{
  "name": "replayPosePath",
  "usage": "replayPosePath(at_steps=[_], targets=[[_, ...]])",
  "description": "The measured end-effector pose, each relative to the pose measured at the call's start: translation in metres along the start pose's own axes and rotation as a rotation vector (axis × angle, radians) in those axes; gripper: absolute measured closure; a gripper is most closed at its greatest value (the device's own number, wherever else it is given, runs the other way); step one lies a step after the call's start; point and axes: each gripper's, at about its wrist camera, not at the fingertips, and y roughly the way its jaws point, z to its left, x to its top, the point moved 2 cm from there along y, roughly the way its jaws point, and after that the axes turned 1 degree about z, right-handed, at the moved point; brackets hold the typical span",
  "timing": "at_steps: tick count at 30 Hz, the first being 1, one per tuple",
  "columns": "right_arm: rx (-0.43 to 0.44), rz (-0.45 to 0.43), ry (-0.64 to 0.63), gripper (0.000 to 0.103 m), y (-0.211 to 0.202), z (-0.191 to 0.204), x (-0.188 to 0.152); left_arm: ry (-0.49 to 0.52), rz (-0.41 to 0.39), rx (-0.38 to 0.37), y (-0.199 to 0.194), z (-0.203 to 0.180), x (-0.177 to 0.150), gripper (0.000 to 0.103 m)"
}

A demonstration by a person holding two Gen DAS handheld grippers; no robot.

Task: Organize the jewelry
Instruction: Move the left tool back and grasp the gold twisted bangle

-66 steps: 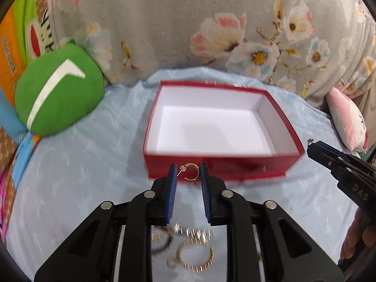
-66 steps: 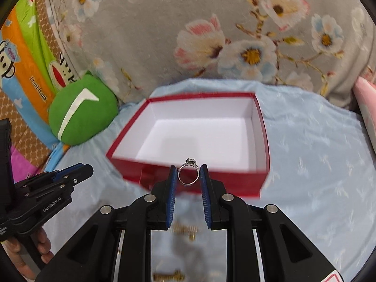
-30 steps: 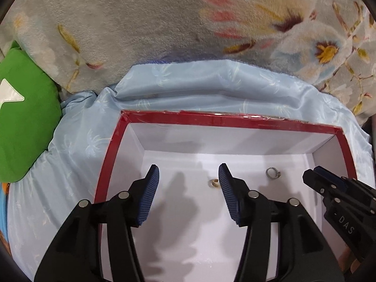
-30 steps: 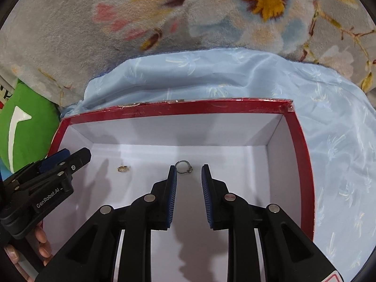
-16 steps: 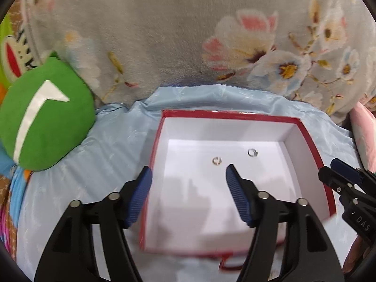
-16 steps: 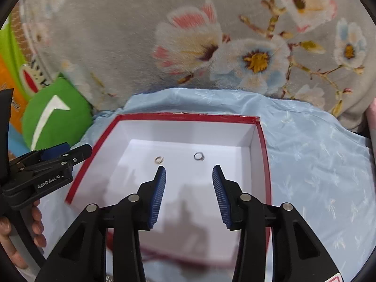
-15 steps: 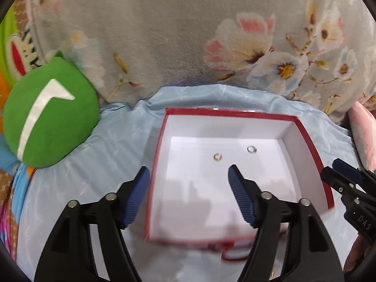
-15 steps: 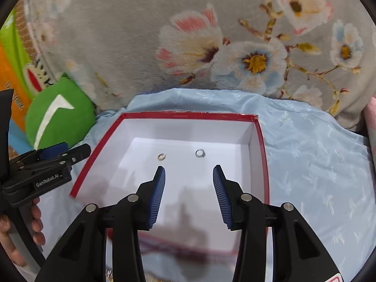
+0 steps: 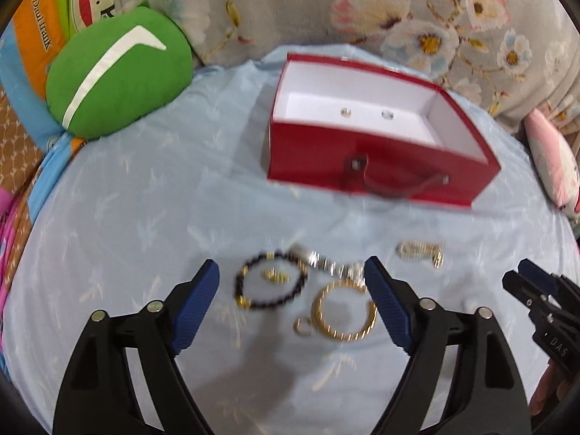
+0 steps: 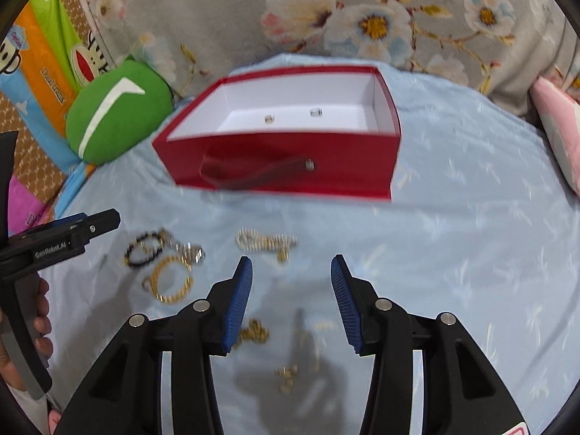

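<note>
Bracelets (image 9: 270,284) loose on blue sheet (image 9: 127,199); left tool (image 9: 291,286) opening, empty; right tool (image 10: 291,282) apart, empty.

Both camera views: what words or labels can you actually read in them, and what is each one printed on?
"GenRobot.AI": on the side of the left gripper, seen from the right wrist.
"DAS": on the body of the right gripper, seen from the left wrist; more letters may be cut off.
"Daul frank": on the orange stripe of the cartoon cushion behind the green pillow.
Small word by the cartoon face at top left: too blurred to read.
</note>
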Motion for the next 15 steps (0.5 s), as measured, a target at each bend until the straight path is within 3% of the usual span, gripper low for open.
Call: replayPosePath(at_steps=[6, 15], targets=[[0.0, 0.034, 0.032, 0.058, 0.001, -0.002, -0.021, 0.072, 0.051, 0.007, 0.016, -0.021, -0.04, 0.018], [0.001, 0.046, 0.043, 0.058, -0.001, -0.004, -0.026, 0.108, 0.069, 0.004, 0.04, -0.044, -0.044, 0.018]])
